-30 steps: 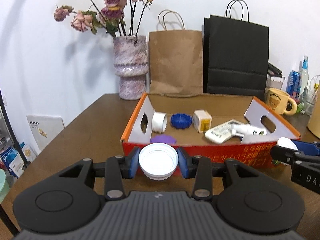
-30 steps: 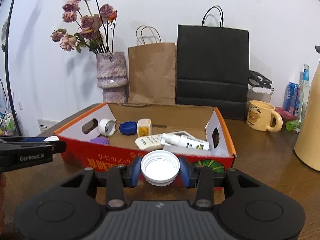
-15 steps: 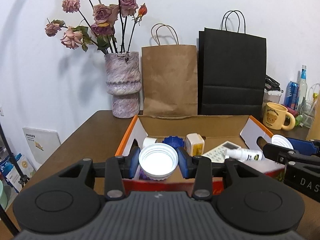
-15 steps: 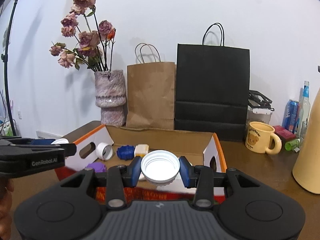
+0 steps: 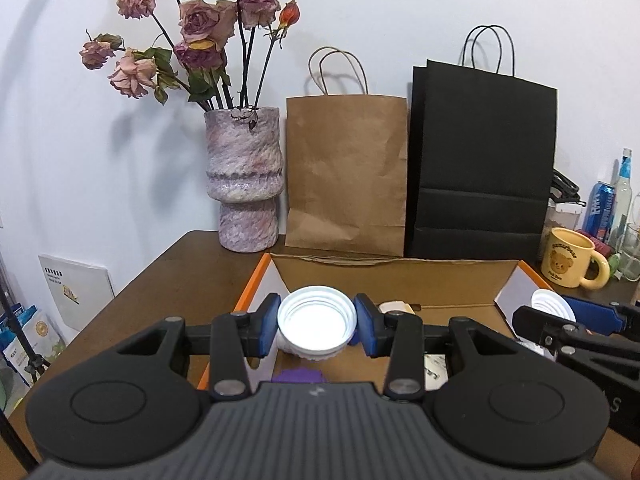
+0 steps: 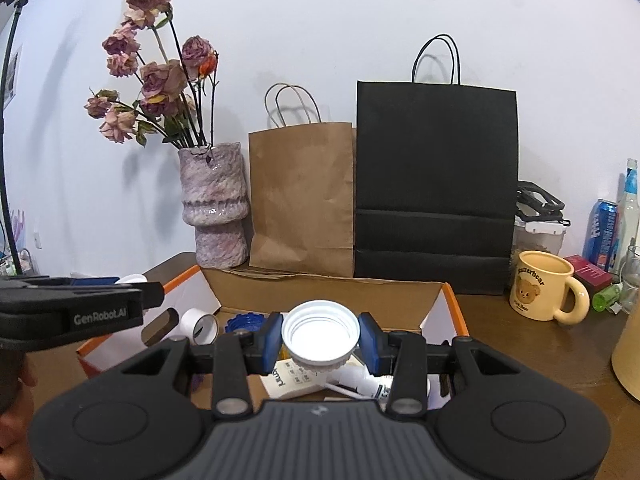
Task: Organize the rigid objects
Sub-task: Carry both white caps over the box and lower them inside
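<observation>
My left gripper [image 5: 316, 330] is shut on a white screw lid [image 5: 316, 326], its hollow side facing me, held above the left part of an open cardboard box [image 5: 396, 276] with orange edges. My right gripper [image 6: 320, 338] is shut on a second white screw lid [image 6: 320, 334] above the right part of the same box [image 6: 320, 290]. Each gripper shows in the other's view: the right one [image 5: 560, 320] at the right edge, the left one [image 6: 80, 304] at the left edge. In the box lie a purple lid [image 5: 298, 376], a blue lid [image 6: 244, 322], a white tape roll [image 6: 200, 324] and a white remote [image 6: 290, 378].
Behind the box stand a mottled vase of dried roses [image 5: 242, 180], a brown paper bag [image 5: 346, 172] and a black paper bag [image 5: 480, 160]. A yellow bear mug [image 6: 544, 286], a blue can [image 6: 602, 232] and bottles sit at the right on the brown table [image 5: 192, 276].
Both grippers have risen and moved forward over the box with their white lids still held. The box's red front wall has dropped out of sight below them.
</observation>
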Demonstrator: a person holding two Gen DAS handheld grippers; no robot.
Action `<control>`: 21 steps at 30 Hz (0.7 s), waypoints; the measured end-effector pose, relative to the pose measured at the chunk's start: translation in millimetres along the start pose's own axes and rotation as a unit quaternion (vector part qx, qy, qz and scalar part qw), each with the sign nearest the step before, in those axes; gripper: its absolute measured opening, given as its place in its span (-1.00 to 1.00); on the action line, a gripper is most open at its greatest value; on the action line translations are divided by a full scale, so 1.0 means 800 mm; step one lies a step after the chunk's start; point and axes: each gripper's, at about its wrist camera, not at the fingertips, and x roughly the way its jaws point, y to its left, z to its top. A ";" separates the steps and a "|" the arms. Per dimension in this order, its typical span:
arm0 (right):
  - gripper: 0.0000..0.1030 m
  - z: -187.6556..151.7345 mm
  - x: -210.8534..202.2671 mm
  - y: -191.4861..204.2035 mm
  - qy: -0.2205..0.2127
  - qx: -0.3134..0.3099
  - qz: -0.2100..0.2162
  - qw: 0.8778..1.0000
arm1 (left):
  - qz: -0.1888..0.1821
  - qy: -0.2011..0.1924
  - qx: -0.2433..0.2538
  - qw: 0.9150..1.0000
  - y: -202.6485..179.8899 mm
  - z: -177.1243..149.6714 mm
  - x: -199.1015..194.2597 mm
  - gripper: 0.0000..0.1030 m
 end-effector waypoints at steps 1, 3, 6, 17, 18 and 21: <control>-0.24 0.001 0.005 -0.001 0.000 0.000 0.000 1.000 | 0.000 0.001 -0.001 1.000 0.000 0.002 0.004 -0.20; -0.24 0.003 0.013 -0.002 0.000 0.000 0.000 1.000 | 0.000 0.003 -0.002 1.000 0.000 0.004 0.013 -0.20; -0.24 0.005 0.025 -0.006 0.001 0.002 0.000 1.000 | 0.002 0.006 -0.002 1.000 0.000 0.007 0.027 -0.20; -0.24 0.010 0.071 -0.019 0.009 -0.002 -0.001 1.000 | 0.000 0.019 0.004 1.000 -0.002 0.012 0.071 -0.20; -0.24 0.011 0.075 -0.019 0.010 -0.004 -0.001 1.000 | 0.000 0.021 0.004 1.000 -0.002 0.013 0.074 -0.20; -0.24 0.011 0.084 -0.020 0.013 -0.007 0.001 1.000 | 0.000 0.023 0.006 1.000 -0.003 0.015 0.084 -0.20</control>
